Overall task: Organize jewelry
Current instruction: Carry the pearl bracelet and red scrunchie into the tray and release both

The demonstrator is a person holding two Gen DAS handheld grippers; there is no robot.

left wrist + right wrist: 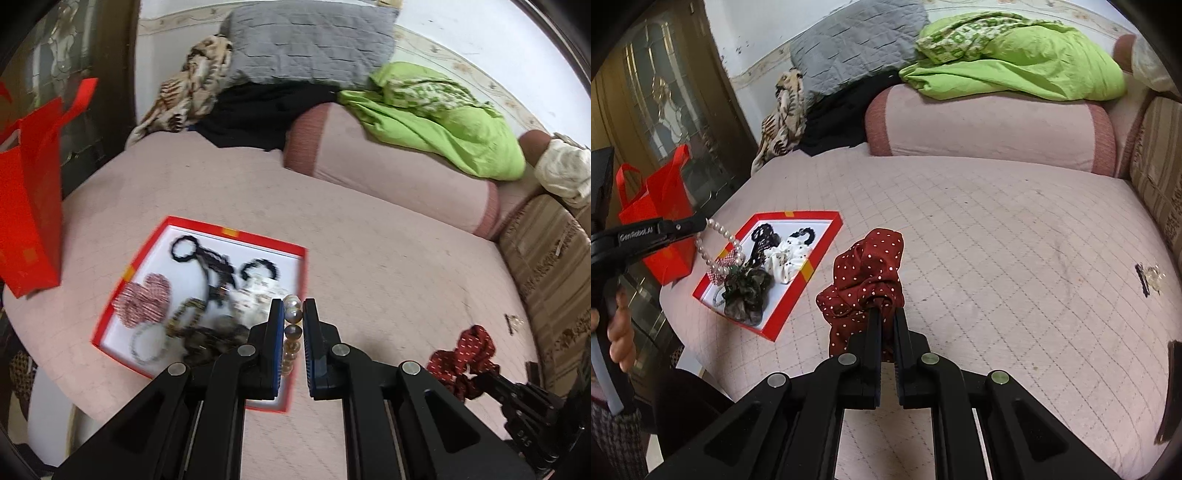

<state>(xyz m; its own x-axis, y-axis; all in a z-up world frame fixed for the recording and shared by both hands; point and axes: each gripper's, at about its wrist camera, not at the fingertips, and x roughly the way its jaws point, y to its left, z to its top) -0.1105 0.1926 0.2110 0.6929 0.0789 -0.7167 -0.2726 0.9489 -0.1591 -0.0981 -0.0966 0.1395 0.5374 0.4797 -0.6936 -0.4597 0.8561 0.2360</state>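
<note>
A pearl bracelet [293, 332] is clamped between the fingers of the left gripper [293, 308] and is held in the air over the near edge of the red box [236, 233], its loop hanging down toward the contents. The box lies on the pink quilted bed [997, 229] and is filled with black hair ties [183, 248], a checked scrunchie [146, 300], a white dotted scrunchie [786, 260] and a dark scrunchie [748, 291]. The right gripper [888, 310] is closed on a dark red dotted scrunchie [866, 273], raised above the bed to the right of the box. A red bag [661, 218] stands beyond the box.
</note>
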